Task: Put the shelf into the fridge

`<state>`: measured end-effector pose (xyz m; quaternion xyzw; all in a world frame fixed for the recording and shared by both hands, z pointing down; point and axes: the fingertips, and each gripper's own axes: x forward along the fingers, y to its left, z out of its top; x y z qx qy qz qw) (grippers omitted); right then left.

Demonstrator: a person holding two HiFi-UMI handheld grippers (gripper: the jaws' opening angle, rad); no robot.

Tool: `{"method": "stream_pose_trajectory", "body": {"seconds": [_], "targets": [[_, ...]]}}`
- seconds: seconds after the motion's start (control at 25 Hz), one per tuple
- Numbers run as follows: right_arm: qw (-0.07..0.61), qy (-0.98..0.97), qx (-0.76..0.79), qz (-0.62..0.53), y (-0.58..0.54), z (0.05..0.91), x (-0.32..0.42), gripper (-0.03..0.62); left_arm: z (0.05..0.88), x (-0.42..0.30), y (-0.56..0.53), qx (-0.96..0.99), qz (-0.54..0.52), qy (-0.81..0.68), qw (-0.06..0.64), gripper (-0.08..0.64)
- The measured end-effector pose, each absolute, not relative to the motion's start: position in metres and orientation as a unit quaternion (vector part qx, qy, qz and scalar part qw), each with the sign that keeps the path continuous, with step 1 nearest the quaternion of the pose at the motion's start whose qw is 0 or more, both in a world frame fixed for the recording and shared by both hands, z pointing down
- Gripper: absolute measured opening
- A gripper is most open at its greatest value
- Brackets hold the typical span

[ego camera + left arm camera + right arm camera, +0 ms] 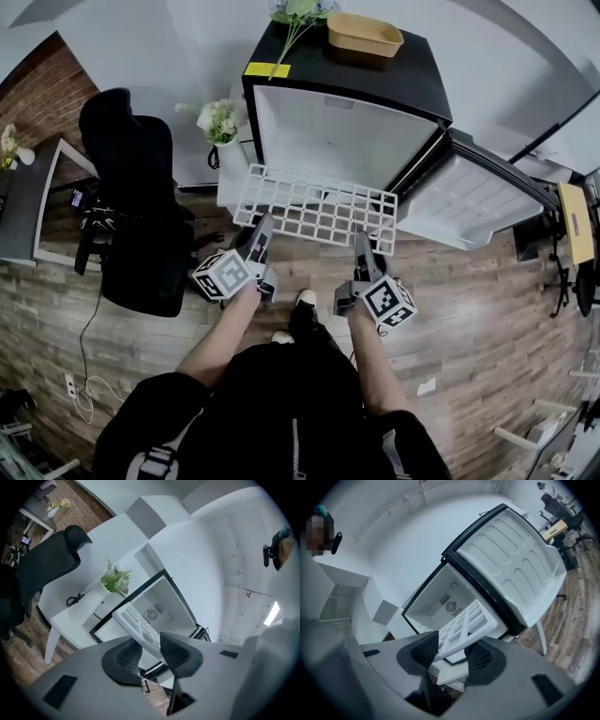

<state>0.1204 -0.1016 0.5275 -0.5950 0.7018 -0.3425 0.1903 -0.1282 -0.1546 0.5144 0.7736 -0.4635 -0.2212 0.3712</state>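
Currently the shelf (314,206), a white plastic grid, hangs in the air just in front of the fridge (330,141), roughly level and lengthwise across the open compartment. Its far long edge lies at the lower rim of the opening. I cannot tell whether that edge has crossed the threshold; most of the grid is clearly outside.

I have the left gripper (262,232) clamped on the near edge of the shelf, toward its left end. In the left gripper view both ribbed pads press on the white grid with no gap. The right gripper (364,246) bites the same near edge toward the right end, and in its own view the pads (425,649) are closed onto the plastic as well.

Fridge interior: white walls, with a round fan vent (451,605) on the back wall. The door (469,202) is swung wide to the right of the compartment, its white moulded liner facing up.

On top of the fridge sit a tan tray (364,36) and some flowers (298,11); a yellow label (267,69) is on the top front left corner. Left of the fridge is a vase of white flowers (218,120), and further left a black office chair (136,187). Wood-plank floor (487,309) lies in front of the fridge.
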Motion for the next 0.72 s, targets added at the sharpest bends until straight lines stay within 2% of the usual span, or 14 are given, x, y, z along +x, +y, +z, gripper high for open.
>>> {"method": "stream_pose_trajectory", "body": {"seconds": [0.72], "targets": [[0.176,0.71,-0.581,-0.358,-0.168,0.55,0.147,0.178,0.533,-0.099,-0.215,0.772,-0.215,-0.463,0.378,0.127]]}}
